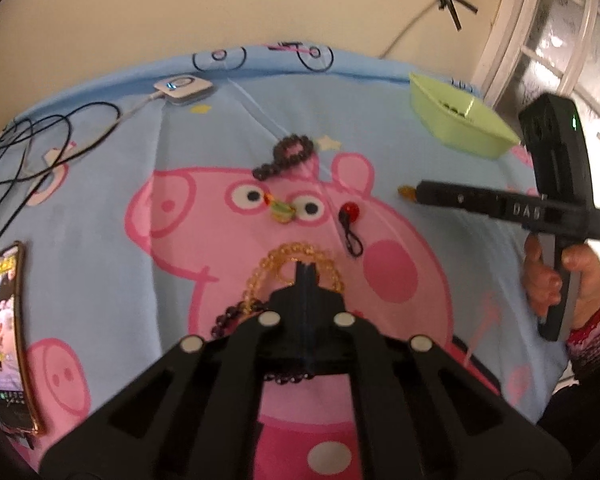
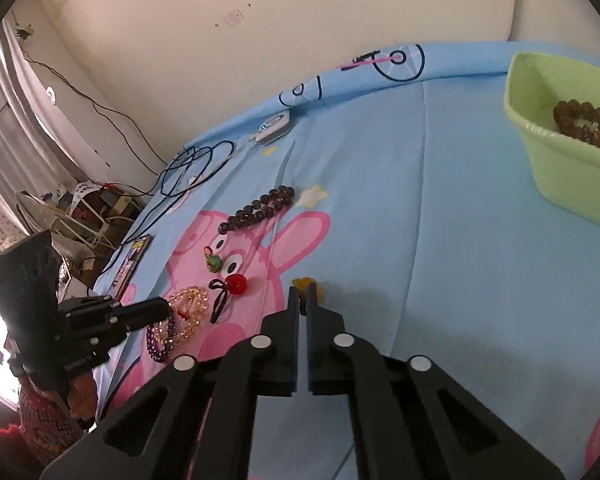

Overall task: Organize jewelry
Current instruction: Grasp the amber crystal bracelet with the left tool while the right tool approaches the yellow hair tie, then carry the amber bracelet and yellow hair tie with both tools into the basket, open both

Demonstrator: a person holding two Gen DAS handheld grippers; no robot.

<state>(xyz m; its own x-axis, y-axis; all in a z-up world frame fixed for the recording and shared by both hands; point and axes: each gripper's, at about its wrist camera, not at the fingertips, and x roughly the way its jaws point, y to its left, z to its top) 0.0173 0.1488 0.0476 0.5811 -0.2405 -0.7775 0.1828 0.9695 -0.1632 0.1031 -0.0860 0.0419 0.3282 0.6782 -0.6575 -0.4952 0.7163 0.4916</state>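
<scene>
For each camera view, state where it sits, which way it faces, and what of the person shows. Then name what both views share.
Left wrist: on the left gripper, facing down at the yellow bead bracelet; a hand shows.
Right wrist: on the right gripper, facing the small amber piece; a red sleeve shows.
Shared: green plastic bin, dark bead bracelet.

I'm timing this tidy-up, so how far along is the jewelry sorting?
Done: brown bead bracelets lie in the light green plastic bin. In hand: the right gripper pinches a small amber piece; the left gripper is shut at the amber bead bracelet. Left: dark bead bracelet, green charm, red bead cord, purple bracelet.
</scene>
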